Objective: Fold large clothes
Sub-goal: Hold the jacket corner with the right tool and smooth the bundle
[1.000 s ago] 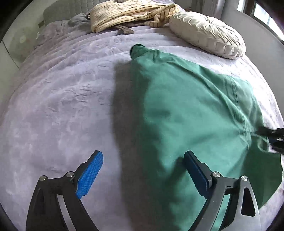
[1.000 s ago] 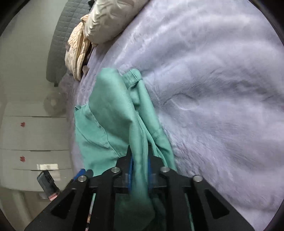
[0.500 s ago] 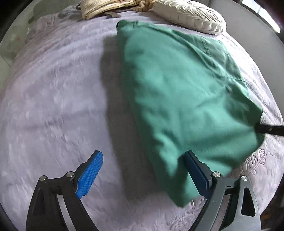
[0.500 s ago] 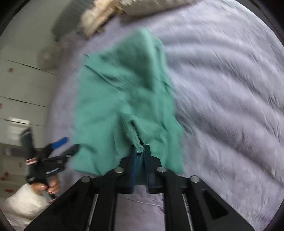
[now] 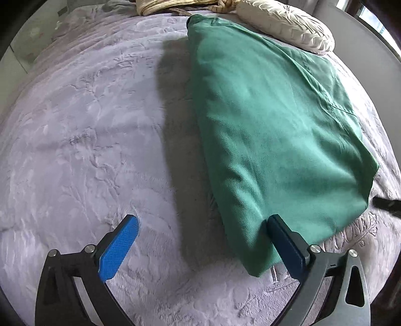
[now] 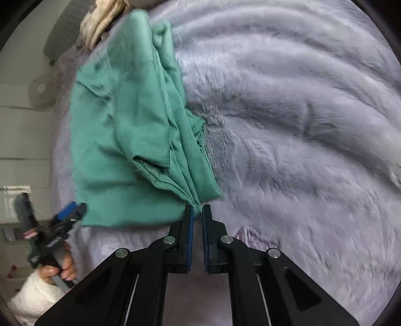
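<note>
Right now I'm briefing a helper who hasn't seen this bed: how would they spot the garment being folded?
Start from the pale lilac plush bedspread that covers the whole bed. On it, just below the round cream pillow and the striped beige cloth at the head end, lies the green garment. It is the only green thing there, a large, flat folded piece.

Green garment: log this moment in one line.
green garment folded on bed | left gripper opening, empty | right gripper opening at garment corner
</note>
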Tool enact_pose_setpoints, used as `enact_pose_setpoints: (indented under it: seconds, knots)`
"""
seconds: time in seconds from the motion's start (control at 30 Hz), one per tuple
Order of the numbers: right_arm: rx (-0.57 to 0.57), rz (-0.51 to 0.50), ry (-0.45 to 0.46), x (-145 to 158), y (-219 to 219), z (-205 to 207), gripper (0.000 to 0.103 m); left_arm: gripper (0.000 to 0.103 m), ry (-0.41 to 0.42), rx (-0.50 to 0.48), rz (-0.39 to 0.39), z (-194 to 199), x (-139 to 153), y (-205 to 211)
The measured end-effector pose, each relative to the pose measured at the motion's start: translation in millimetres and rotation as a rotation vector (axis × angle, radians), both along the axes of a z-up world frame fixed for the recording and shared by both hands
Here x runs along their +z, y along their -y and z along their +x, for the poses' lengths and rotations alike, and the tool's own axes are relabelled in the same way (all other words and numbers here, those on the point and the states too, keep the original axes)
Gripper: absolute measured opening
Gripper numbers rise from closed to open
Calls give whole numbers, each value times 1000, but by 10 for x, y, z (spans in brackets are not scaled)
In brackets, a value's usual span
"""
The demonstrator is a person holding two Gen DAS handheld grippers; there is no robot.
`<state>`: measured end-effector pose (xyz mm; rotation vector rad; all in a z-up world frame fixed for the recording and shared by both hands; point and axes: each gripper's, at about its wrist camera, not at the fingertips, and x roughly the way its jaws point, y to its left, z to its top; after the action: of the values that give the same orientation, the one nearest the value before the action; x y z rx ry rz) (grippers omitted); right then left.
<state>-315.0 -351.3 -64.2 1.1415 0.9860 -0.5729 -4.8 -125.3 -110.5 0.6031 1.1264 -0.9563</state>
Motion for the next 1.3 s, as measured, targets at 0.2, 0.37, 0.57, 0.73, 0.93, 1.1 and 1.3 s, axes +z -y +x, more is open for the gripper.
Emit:
enact_pose_setpoints:
  seconds: [0.2, 0.37, 0.57, 0.73, 0.93, 1.1, 1.3]
  knots:
    - [77, -93, 140, 474, -10, 308, 11, 103, 16, 24, 10, -35, 7, -5]
    - [98, -122, 24, 199, 77, 646, 11, 103, 27, 36, 26, -53, 26, 6]
    - [-5, -6, 23, -211, 280, 474, 0, 103, 57, 43, 66, -127, 89, 55]
    - [32, -30, -14, -115, 206, 470, 0, 103, 42, 67, 102, -118, 125, 76]
    - [-67, -1, -61, -98, 185, 245, 7, 103, 82, 65, 134, -179, 197, 82]
    - [-84, 34, -21, -48, 185, 46, 7, 103, 81, 79, 144, -195, 223, 57]
    - [-79, 41, -13, 13, 155, -80, 7, 103, 102, 78, 157, -228, 230, 96]
